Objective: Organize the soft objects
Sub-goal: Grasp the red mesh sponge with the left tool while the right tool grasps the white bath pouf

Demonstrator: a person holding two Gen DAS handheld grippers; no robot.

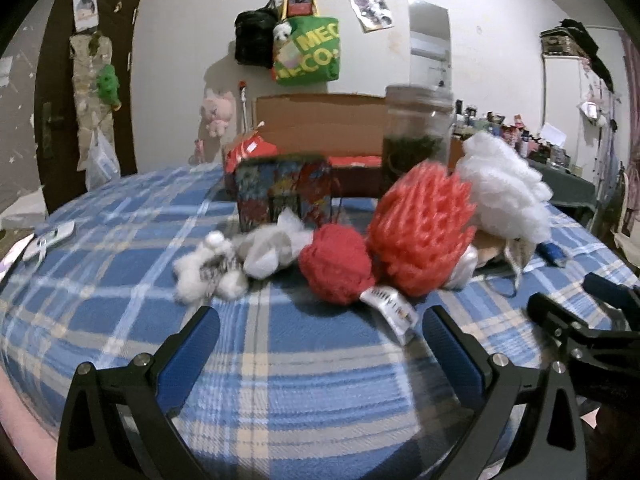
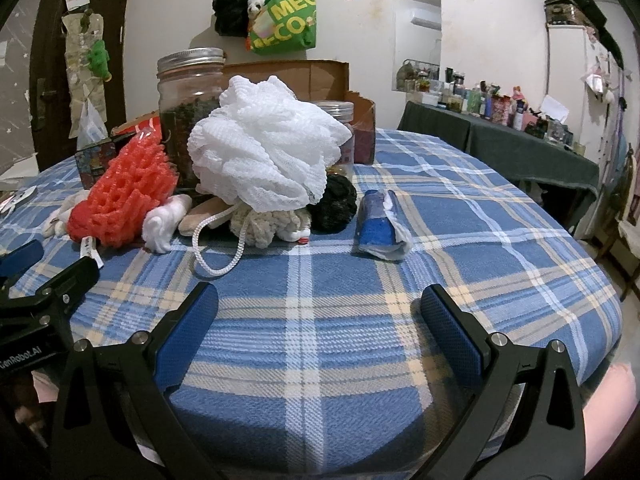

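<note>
A heap of soft things lies on the blue plaid cloth (image 1: 280,344). A red fuzzy ball (image 1: 336,264) with a white tag sits nearest my left gripper (image 1: 320,336), which is open and empty just short of it. Beside it are a coral foam net (image 1: 420,232), a white mesh pouf (image 1: 504,192) and white fluffy pieces (image 1: 208,276). In the right wrist view the white mesh pouf (image 2: 268,140) tops the pile, over a beige knit ball (image 2: 264,224) and a black fuzzy ball (image 2: 334,202). A blue-and-white roll (image 2: 380,224) lies apart. My right gripper (image 2: 320,320) is open and empty.
A glass jar (image 2: 188,112) with dark contents, a colourful box (image 1: 284,192) and a cardboard box (image 1: 320,120) stand behind the pile. A green bag (image 1: 308,50) hangs on the wall. A dark-covered table (image 2: 500,140) with several bottles runs along the right.
</note>
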